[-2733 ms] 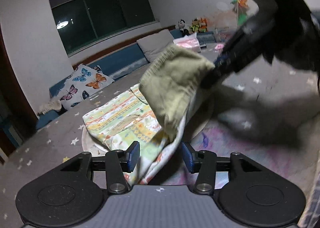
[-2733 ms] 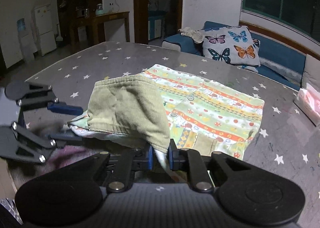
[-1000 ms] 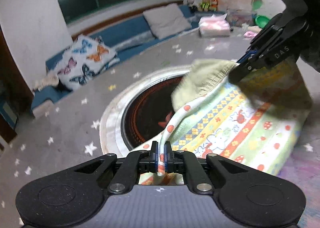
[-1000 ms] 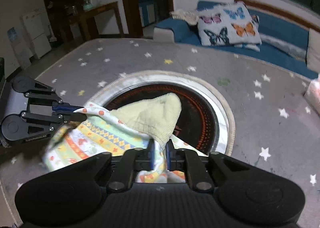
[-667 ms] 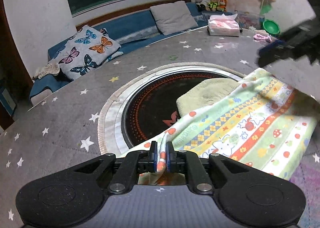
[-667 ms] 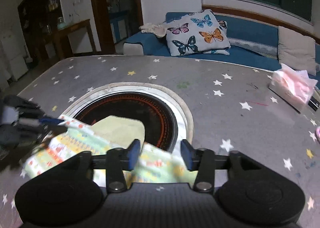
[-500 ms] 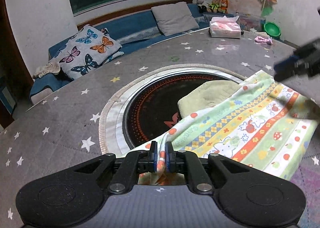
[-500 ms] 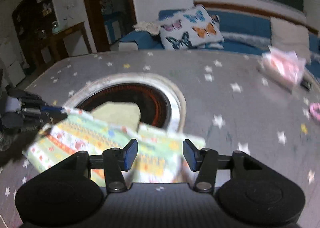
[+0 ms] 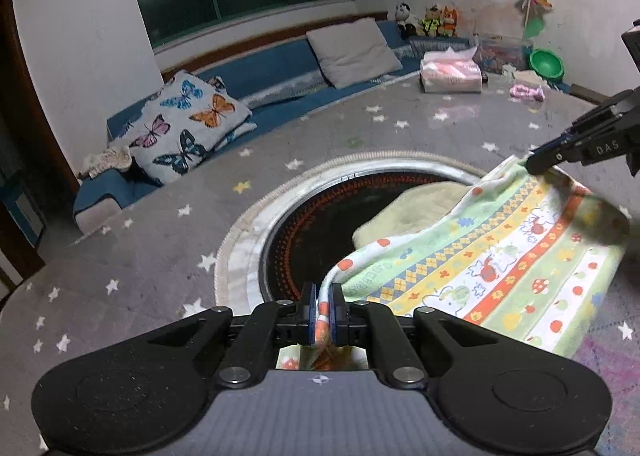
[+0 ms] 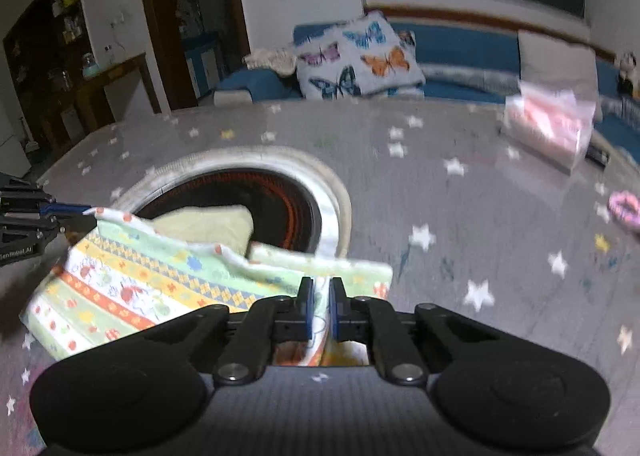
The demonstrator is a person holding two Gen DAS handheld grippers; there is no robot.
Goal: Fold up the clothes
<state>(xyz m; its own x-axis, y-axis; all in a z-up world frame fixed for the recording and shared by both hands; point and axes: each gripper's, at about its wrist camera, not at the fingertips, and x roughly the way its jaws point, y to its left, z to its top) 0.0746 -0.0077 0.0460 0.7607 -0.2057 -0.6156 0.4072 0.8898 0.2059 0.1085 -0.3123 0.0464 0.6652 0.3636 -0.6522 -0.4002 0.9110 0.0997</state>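
A small patterned garment point(image 9: 492, 256) with green, yellow and orange stripes and a pale olive lining point(image 9: 412, 204) lies over the round black hotplate in the grey star-print table. My left gripper point(image 9: 322, 310) is shut on one corner of it. My right gripper point(image 10: 319, 308) is shut on the opposite edge of the garment point(image 10: 160, 276); it also shows in the left wrist view point(image 9: 536, 164) at the far right. The cloth hangs stretched between both grippers, just above the table.
The round hotplate with its white rim point(image 9: 244, 252) sits mid-table. A pink tissue pack point(image 9: 450, 74) and a pink hair tie point(image 9: 526, 91) lie at the far side. A blue bench with a butterfly cushion point(image 9: 188, 128) runs behind the table.
My right gripper let go of the garment, stood open, then shut on its near edge again. The left gripper has kept its grip and hardly moved.
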